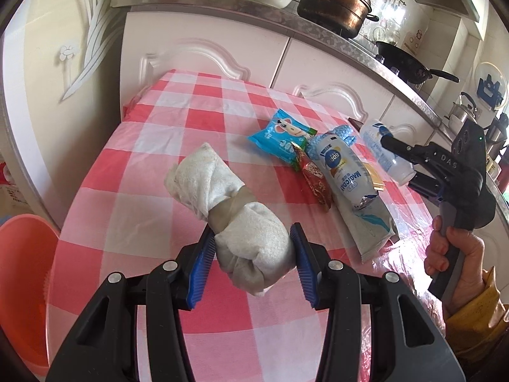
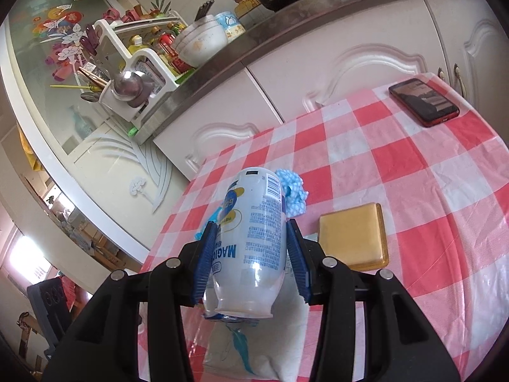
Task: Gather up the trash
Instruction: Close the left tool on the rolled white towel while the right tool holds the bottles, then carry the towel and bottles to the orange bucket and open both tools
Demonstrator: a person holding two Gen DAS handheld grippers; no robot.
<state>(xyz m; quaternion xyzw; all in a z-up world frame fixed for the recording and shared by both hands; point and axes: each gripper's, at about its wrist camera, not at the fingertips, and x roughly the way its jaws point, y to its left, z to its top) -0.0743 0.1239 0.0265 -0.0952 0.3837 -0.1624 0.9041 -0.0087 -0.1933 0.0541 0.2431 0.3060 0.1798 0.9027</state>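
My left gripper (image 1: 253,259) is shut on a knotted white cloth bundle (image 1: 222,200) and holds its near end above the checkered table (image 1: 152,165). My right gripper (image 2: 251,254) is shut on a white Magicoat bottle (image 2: 254,238), also seen in the left wrist view (image 1: 386,151) with the right gripper (image 1: 397,146). On the table lie a blue snack wrapper (image 1: 281,135), a red wrapper (image 1: 315,181), a second white bottle (image 1: 343,168) on a white pouch (image 1: 372,226), a blue fluffy scrap (image 2: 294,192) and a gold square packet (image 2: 353,237).
A red phone (image 2: 424,102) lies at the table's far right corner. An orange basin (image 1: 22,273) stands below the table's left edge. White cabinets (image 1: 206,51) and a counter with pots (image 1: 334,3) and a dish rack (image 2: 133,73) stand behind the table.
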